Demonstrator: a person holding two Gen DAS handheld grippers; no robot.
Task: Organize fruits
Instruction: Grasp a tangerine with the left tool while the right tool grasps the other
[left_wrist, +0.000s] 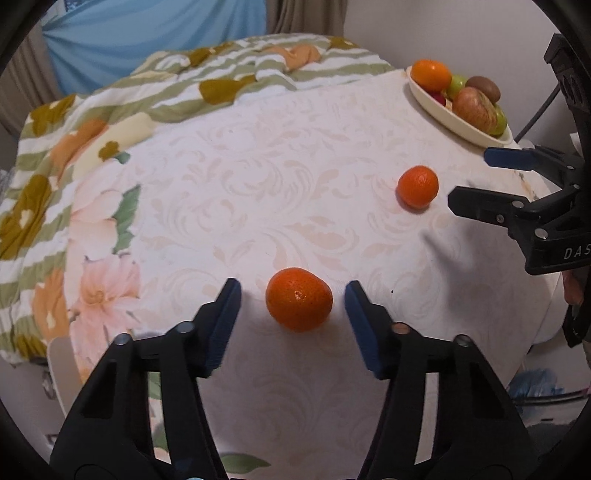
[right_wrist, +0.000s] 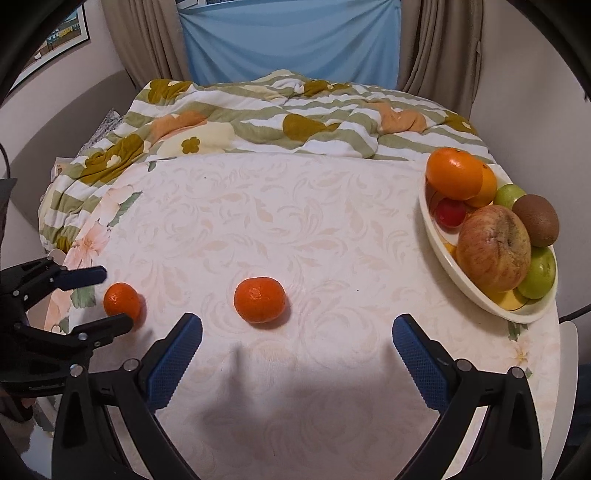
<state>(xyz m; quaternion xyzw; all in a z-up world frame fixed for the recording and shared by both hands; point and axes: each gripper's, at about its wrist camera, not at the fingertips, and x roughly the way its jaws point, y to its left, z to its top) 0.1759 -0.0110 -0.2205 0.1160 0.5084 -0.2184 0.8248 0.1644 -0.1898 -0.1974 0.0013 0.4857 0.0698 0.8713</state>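
Left claw: apart, straddling a mandarin, no contact.
Right claw: wide apart, empty.
Risk: one-sided pad contact could roll the mandarin across the surface.

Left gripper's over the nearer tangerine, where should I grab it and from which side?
Grip the tangerine across its widest middle, coming down from above. It is round, sits free on the tablecloth, and already lies between the left gripper fingers, which do not touch it yet.
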